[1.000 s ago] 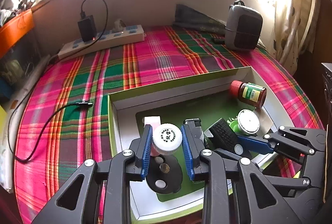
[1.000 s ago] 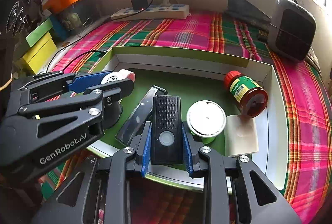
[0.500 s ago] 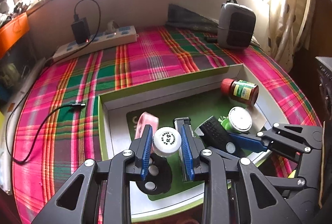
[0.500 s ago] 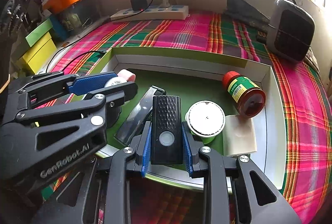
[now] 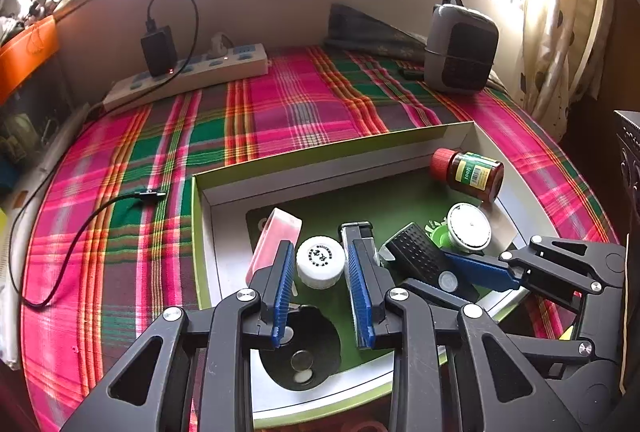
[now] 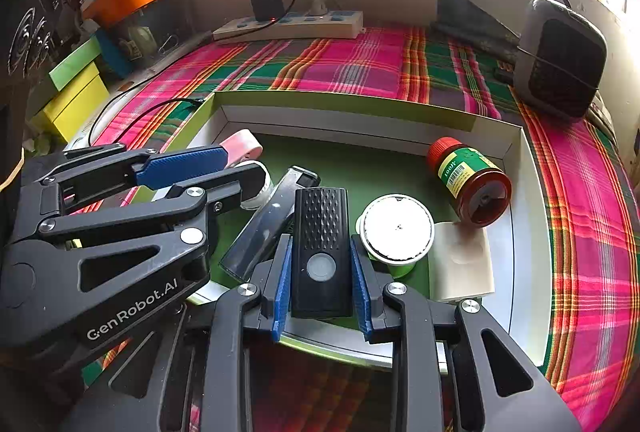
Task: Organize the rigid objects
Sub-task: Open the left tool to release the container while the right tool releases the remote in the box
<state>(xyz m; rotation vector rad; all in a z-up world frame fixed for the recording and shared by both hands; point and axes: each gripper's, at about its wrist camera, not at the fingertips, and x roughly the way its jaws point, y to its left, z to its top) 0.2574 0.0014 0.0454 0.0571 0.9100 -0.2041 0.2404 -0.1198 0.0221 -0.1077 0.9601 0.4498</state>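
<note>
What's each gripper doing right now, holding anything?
Left gripper: closed on the white-capped bottle.
Right gripper: closed on the black remote.

You've got a black remote [image 6: 320,252] lying lengthwise and a white-capped bottle [image 5: 321,261] upright in the green-floored box [image 6: 532,216]. A red-lidded brown jar [image 6: 472,184] lies on its side by the far right corner; a round white lid [image 6: 396,228] sits beside the remote.
</note>
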